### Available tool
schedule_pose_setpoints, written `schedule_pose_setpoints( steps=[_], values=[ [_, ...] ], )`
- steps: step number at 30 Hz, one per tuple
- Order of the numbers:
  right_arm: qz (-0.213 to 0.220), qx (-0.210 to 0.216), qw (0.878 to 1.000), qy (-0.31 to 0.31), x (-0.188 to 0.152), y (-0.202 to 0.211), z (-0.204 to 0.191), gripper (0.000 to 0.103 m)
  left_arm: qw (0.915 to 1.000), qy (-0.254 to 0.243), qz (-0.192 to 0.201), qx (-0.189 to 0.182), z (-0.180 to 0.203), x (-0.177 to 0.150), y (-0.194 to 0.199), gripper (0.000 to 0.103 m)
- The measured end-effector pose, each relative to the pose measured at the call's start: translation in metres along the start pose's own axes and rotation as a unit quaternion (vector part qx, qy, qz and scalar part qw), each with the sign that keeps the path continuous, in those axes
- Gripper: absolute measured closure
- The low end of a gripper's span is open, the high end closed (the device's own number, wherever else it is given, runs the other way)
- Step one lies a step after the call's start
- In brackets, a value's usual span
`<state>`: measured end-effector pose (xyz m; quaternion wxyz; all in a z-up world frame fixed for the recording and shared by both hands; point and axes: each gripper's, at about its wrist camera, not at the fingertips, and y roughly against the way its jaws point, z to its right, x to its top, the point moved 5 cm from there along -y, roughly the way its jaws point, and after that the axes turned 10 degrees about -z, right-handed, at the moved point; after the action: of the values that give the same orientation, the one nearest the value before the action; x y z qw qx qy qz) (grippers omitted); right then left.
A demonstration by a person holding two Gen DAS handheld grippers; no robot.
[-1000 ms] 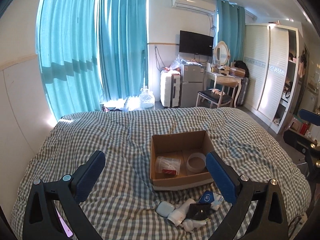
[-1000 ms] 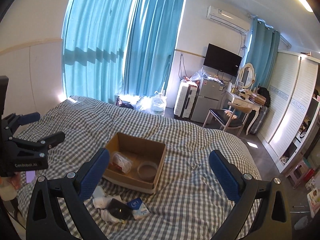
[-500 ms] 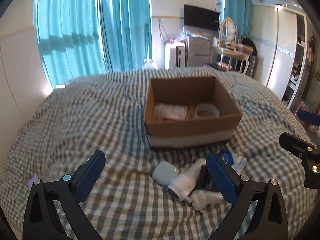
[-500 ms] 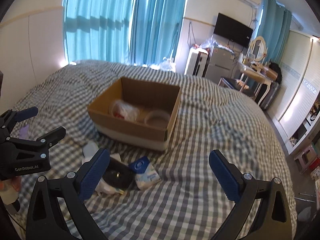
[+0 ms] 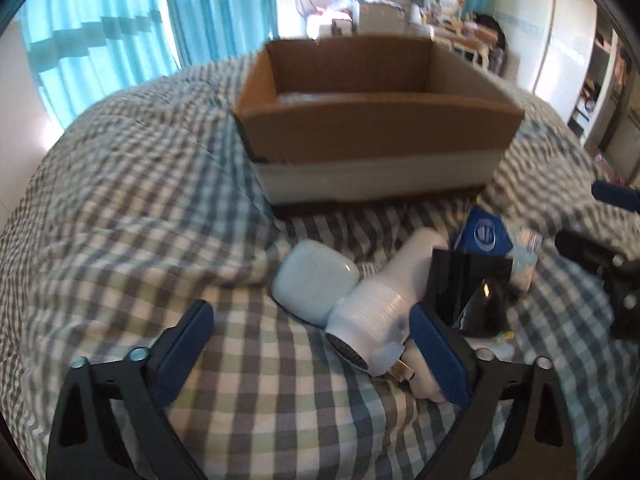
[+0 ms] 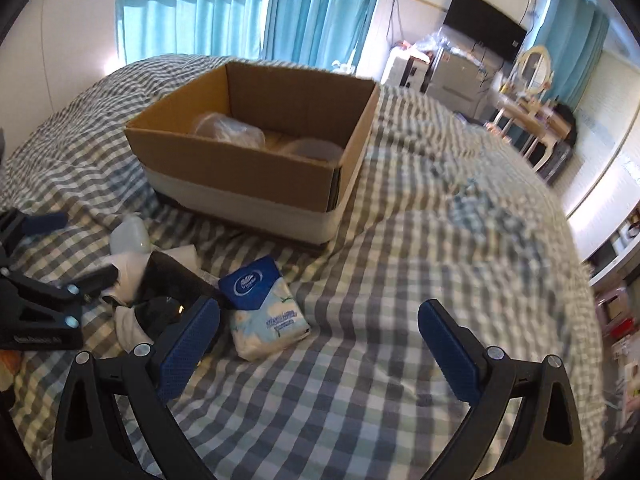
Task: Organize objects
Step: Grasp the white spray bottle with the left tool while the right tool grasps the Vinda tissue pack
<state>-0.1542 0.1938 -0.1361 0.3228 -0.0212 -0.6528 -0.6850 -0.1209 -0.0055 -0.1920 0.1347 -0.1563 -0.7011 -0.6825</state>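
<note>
An open cardboard box (image 5: pixel 376 128) sits on the checked bed; in the right wrist view the box (image 6: pixel 256 168) holds a clear bag (image 6: pixel 228 130) and a clear round tub (image 6: pixel 312 148). In front lies a pile: a pale blue case (image 5: pixel 314 286), a white bottle-shaped device (image 5: pixel 384 292), a black pouch (image 5: pixel 468 288) and a blue tissue pack (image 6: pixel 264 304). My left gripper (image 5: pixel 312 352) is open, low over the pile with the case and device between its fingers. My right gripper (image 6: pixel 320 344) is open and empty, just right of the tissue pack.
The bed's checked quilt (image 6: pixel 440 264) is rumpled with folds. Blue curtains (image 6: pixel 240 8) hang behind the bed. A TV (image 6: pixel 484 34), fridge, dressing table and chair (image 6: pixel 532 120) stand at the far wall; a wardrobe (image 5: pixel 560 48) is at the right.
Both grippers have dropped and moved forward toward the pile and box. The box now looms large and the left gripper's fingers straddle the case and white device. Both stayed open.
</note>
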Motion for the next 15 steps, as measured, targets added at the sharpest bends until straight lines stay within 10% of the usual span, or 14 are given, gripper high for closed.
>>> schedule_pose_setpoints(
  steps=[15],
  values=[
    [-0.03,0.036,0.999,-0.025,-0.008,-0.02,0.005,0.003,0.9972,-0.069,-0.023,-0.018,0.04,0.003,-0.021,0.051]
  ],
)
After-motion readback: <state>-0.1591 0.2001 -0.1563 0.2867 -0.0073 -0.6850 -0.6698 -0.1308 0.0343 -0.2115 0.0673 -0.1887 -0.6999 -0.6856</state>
